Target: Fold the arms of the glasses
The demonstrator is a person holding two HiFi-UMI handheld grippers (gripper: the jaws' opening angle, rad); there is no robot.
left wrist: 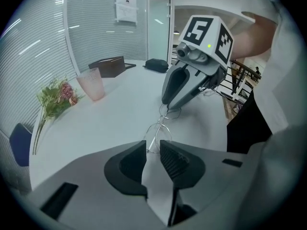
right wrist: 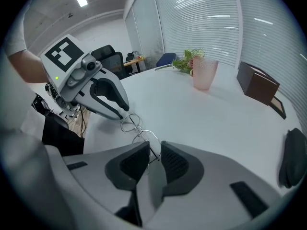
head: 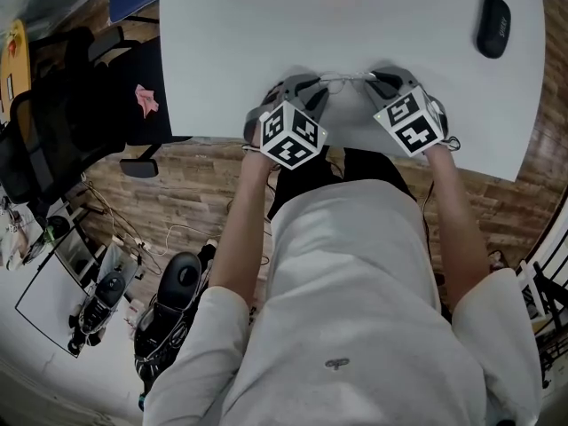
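Thin wire-framed glasses lie on the white table near its front edge, between my two grippers. My left gripper holds the left end of the glasses. In the left gripper view its jaws stand narrow, closed on the frame end. My right gripper is at the other end. In the right gripper view a thin arm of the glasses runs into the gap of the right gripper, and a gap shows beside the wire. The two grippers face each other across the glasses.
A black glasses case lies at the table's far right. In the right gripper view a pink cup, flowers and a brown box stand further back. Dark office chairs stand off the table's left side.
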